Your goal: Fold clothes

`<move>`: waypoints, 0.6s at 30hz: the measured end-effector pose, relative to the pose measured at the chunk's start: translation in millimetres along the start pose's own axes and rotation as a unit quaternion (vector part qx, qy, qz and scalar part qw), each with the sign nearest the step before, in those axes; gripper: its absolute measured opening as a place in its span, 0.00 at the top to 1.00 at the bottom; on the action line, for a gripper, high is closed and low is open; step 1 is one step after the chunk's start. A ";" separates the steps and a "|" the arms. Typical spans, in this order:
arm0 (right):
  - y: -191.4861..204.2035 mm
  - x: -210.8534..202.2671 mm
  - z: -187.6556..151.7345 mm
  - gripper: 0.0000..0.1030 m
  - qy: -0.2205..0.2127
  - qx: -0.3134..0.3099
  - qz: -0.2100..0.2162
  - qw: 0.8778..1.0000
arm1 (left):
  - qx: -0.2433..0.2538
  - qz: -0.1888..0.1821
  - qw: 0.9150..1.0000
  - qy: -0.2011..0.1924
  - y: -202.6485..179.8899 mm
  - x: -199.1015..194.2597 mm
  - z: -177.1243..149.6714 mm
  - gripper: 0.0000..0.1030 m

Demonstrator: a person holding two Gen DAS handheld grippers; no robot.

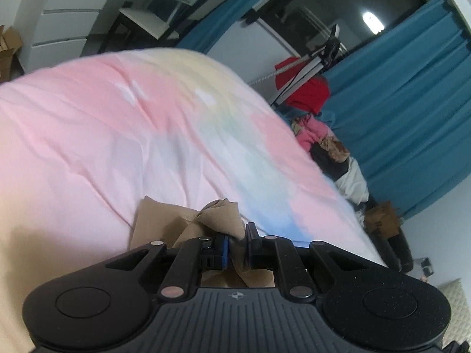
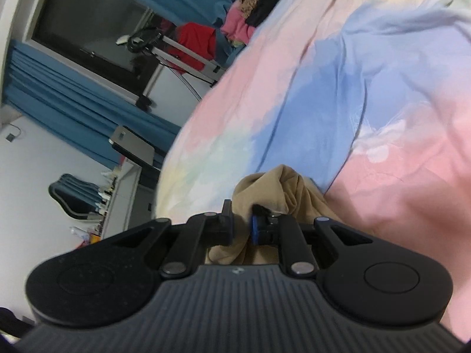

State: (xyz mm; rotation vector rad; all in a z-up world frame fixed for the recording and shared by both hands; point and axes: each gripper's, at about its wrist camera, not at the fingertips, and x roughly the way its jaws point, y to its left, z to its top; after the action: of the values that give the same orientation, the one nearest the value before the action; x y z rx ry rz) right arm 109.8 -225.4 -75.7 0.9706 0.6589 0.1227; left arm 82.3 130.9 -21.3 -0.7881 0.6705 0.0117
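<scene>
A tan garment (image 1: 182, 223) is held above a bed with a pastel pink, blue and yellow cover (image 1: 103, 123). My left gripper (image 1: 237, 247) is shut on a bunched fold of the tan cloth, which hangs down between and below its jaws. My right gripper (image 2: 243, 229) is shut on another bunched part of the tan garment (image 2: 279, 188), over the bed cover (image 2: 368, 88). How the rest of the garment hangs is hidden behind the gripper bodies.
A pile of other clothes (image 1: 321, 135) lies at the far edge of the bed, also in the right wrist view (image 2: 244, 20). A tripod stand (image 1: 306, 64) with red cloth stands by blue curtains (image 1: 412, 103). White drawers (image 1: 59, 29) and a desk (image 2: 123, 194) line the walls.
</scene>
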 end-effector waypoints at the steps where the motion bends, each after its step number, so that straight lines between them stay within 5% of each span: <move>1: -2.7 7.7 1.0 0.84 0.004 0.000 -0.002 1.000 | 0.006 0.002 1.000 0.000 2.9 10.7 0.4 0.88; 6: -6.0 36.5 3.7 0.84 0.019 -0.024 -0.016 0.999 | 0.043 0.011 0.999 0.000 8.8 45.5 3.9 0.88; 15: -6.1 36.1 0.3 0.84 0.023 -0.041 -0.017 0.999 | 0.096 0.016 0.995 0.001 3.8 44.5 -3.0 0.88; 18: 3.2 32.0 0.4 0.75 0.029 -0.075 -0.008 0.997 | 0.108 0.014 0.994 0.002 -1.4 35.8 -4.1 0.77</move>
State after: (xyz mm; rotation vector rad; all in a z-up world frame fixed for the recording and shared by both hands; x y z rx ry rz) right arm 136.2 -211.6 -87.8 0.8197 0.7009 0.1853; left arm 108.8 118.9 -42.6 -0.5703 0.6737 -0.0376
